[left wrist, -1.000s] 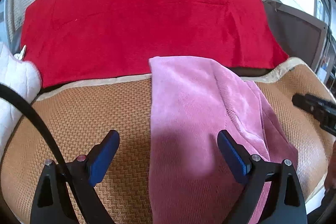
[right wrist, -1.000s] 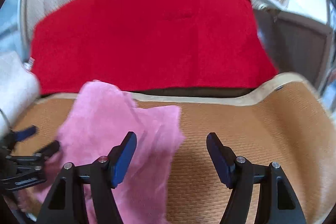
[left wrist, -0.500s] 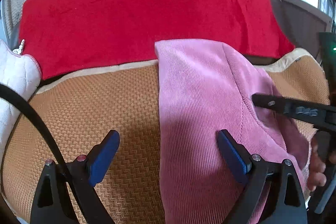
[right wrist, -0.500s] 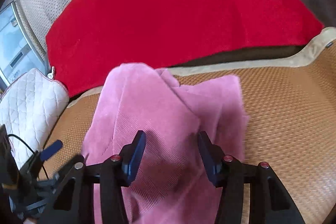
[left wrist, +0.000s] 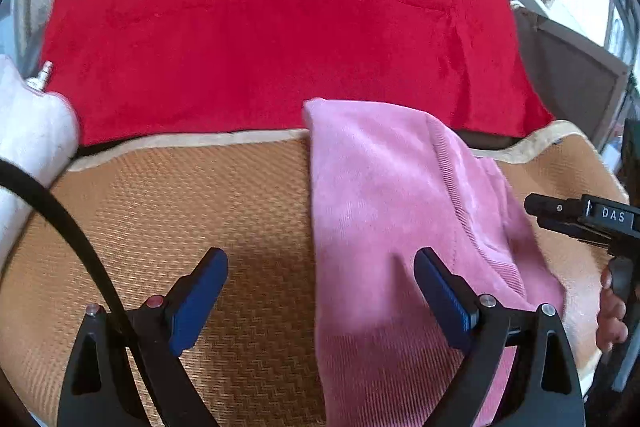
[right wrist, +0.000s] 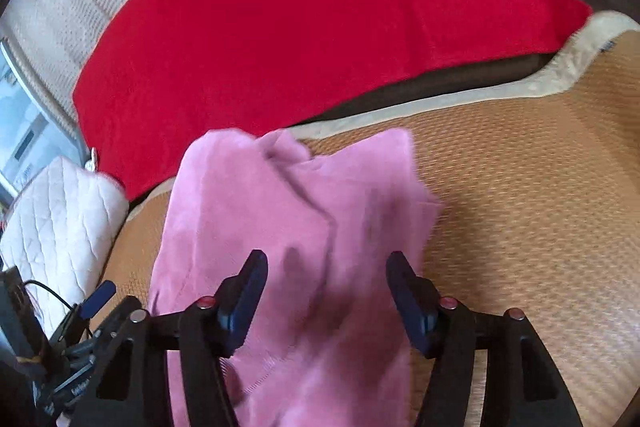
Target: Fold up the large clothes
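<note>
A pink corduroy garment point(left wrist: 384, 211) lies folded in a long strip on the woven tan mat point(left wrist: 180, 211). It also shows in the right wrist view point(right wrist: 288, 227), with folds near its far end. My left gripper point(left wrist: 320, 279) is open and empty, its right finger over the garment's left part. My right gripper point(right wrist: 326, 283) is open and empty, hovering just above the garment's middle. The right gripper's body shows at the right edge of the left wrist view point(left wrist: 588, 219).
A red blanket point(left wrist: 280, 27) covers the sofa back behind the mat. A white quilted cushion point(right wrist: 60, 227) sits at the left. A grey framed panel point(left wrist: 572, 75) stands at the far right. The mat's beige border point(right wrist: 440, 99) runs along its far edge.
My right gripper has swung left from the bare mat to over the pink garment and its jaws have narrowed somewhat. My left gripper has stayed nearly in place, open.
</note>
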Tool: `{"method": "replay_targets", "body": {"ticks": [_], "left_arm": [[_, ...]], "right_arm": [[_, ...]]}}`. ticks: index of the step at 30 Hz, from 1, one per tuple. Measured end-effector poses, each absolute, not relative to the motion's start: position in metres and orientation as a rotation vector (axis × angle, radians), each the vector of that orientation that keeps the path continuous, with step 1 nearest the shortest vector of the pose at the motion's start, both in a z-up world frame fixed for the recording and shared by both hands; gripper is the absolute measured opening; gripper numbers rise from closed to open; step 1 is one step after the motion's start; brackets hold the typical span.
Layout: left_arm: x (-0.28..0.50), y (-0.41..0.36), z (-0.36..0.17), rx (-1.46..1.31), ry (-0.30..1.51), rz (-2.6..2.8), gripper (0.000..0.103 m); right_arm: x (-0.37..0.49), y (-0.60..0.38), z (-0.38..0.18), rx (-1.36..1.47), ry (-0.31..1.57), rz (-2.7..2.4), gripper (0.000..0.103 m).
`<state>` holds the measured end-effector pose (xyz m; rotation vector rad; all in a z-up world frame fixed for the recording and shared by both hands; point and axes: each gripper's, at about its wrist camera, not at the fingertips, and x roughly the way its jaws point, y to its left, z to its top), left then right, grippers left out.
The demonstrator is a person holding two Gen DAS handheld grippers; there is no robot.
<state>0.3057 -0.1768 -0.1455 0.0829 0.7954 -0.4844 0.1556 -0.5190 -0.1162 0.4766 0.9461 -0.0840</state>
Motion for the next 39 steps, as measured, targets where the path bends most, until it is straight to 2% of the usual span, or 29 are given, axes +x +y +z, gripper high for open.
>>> {"method": "replay_targets", "body": {"ticks": [2,8,24,39], "left_arm": [[0.307,-0.176,-0.146,0.074,0.82,-0.539,0.094],[0.306,-0.178,-0.148,0.095,0.834,-0.603,0.094],[0.315,-0.177,-0.148,0.061,0.799,-0.51,0.094],[0.316,-0.176,-0.149,0.055,0.799,-0.511,0.094]], "right_arm": [[0.149,-0.533,-0.115,0.524,0.949,-0.076,0.071],[0.139,-0.569,-0.131,0.654,0.979,-0.046,0.071],[0.135,-0.513,-0.098,0.204,0.905,-0.204,0.071],[0.136,-0.501,-0.093,0.136,0.866,-0.238,0.071]]}}
